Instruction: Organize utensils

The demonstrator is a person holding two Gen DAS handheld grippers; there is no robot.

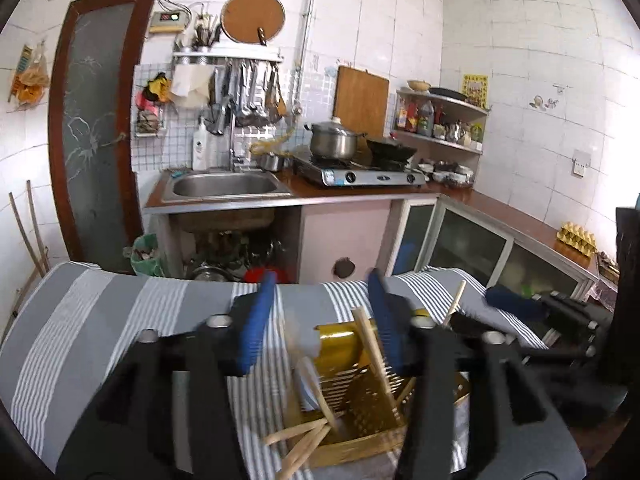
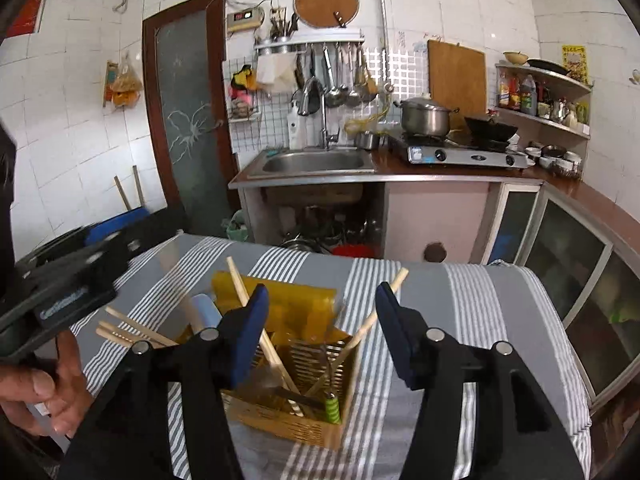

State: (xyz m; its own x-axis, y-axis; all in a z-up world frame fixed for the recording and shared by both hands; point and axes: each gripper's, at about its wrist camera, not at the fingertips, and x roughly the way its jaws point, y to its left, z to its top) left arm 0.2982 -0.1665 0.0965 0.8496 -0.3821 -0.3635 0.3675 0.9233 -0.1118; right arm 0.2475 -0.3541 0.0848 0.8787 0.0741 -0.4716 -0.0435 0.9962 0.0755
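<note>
While we've got the yellow slotted caddy (image 2: 296, 384) sitting near the middle of the striped cloth on the bench (image 2: 480, 320), most of the job looks done already: wooden chopsticks (image 2: 276, 356) lean inside it at odd angles, a green-handled tool (image 2: 332, 410) stands in the front corner, and a pale spoon-like piece (image 2: 204, 312) rests on the left side. A few more chopsticks (image 2: 124, 330) stick out sideways over the caddy's left edge, so we'd guess that's the bit left to tidy.

Our left tongs (image 1: 324, 316) hang partly open above the caddy with nothing pinched between them, a chopstick just leaning past the right pad. Our right tongs (image 2: 320, 320) are likewise partly open and empty, straddling the caddy from the other side.

Next move, we reckon, is dropping one pair onto those sideways sticks and tipping them upright, which needs a narrow, careful pinch.

Room-wise, plenty of bare cloth lies to the right of the caddy. The bench's far edge drops off toward the sink cabinet (image 2: 312, 168).
</note>
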